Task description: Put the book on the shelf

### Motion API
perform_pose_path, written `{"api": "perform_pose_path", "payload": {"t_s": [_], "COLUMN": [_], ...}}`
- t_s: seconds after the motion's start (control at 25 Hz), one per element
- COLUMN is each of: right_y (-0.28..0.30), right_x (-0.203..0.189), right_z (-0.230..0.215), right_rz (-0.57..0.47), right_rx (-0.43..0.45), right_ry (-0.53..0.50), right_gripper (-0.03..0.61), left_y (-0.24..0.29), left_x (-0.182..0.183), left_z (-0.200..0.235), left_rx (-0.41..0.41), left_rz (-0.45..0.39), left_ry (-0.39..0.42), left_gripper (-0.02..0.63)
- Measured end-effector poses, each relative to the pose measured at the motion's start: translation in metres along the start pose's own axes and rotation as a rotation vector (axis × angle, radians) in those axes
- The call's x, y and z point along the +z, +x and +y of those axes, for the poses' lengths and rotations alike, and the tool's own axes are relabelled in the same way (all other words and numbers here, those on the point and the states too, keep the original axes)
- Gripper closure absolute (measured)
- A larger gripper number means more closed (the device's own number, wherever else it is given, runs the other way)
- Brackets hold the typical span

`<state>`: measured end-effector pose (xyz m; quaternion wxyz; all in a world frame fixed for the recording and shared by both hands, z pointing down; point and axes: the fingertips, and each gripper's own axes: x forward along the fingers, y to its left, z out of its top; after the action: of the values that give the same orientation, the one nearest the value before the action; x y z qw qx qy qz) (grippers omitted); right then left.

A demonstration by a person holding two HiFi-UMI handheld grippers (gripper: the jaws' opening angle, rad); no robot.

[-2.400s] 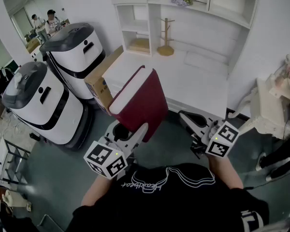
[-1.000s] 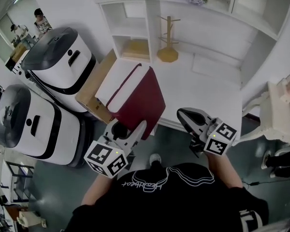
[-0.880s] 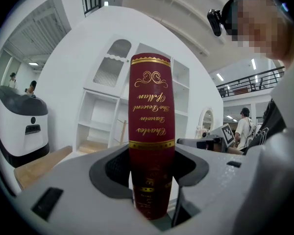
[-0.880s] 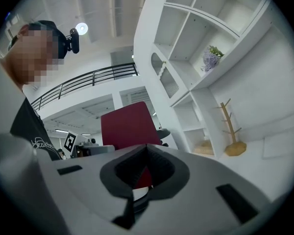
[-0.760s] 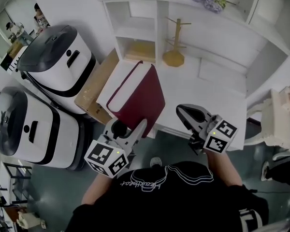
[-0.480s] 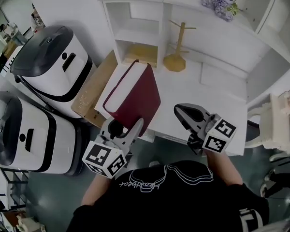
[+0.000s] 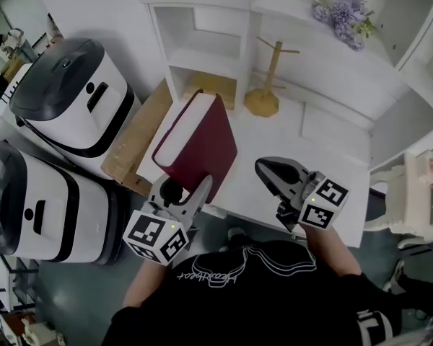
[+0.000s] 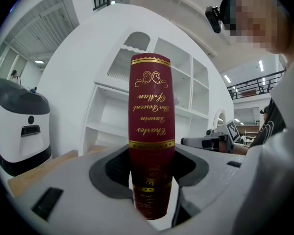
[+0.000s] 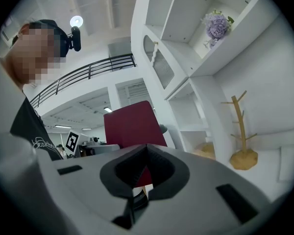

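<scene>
left gripper [image 7: 187, 193]: fingers [image 8: 73, 185] clamped on the lower end of a dark red hardcover book with gold lettering [image 8: 151, 131], one finger on each cover, spine facing back along the fingers. book stands up out of the fingers, top leaning away toward the shelf. in the head view it sits over the front left corner of the white surface [image 7: 310, 143]; can't tell if it touches it. not on the shelf yet.

right gripper [image 7: 270, 171]: fingers closed together, nothing between them, held over the surface just right of the book. from the right gripper view the book's red cover [image 9: 132, 124] shows past the fingertips.

ahead of the left fingers: white shelf unit [image 7: 202, 56], open compartments stacked; the lowest one holds a flat tan object [image 7: 216, 89]. ahead of the right fingers: wooden peg stand on a round base [image 7: 263, 99], upright on the surface. purple flowers [image 7: 343, 13] on a higher shelf, beyond it. left of the left fingers: tan cardboard box [image 7: 133, 146] against the surface's side, then two white-and-black rounded machines [image 7: 65, 92].
</scene>
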<state>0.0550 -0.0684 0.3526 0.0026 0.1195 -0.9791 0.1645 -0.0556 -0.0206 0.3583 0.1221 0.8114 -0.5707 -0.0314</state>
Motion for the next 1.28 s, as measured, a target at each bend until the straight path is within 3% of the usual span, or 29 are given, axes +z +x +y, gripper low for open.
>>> {"api": "perform_pose_path", "payload": {"t_s": [0.68,1.28], "right_y": [0.030,0.088], "right_x": [0.046,0.057], "right_z": [-0.092,-0.116], "right_rz": [-0.028,-0.034], "right_rx": [0.122,0.038], "right_ry": [0.023,0.034], "right_gripper": [0.572,0.572], "left_y": [0.089,0.126], "left_x": [0.054,0.093], "left_z": [0.052,0.140], "left_rx": [0.160,0.129], "left_rz": [-0.034,-0.026], "left_ry": [0.121,0.182], "left_gripper": [0.402,0.402]}}
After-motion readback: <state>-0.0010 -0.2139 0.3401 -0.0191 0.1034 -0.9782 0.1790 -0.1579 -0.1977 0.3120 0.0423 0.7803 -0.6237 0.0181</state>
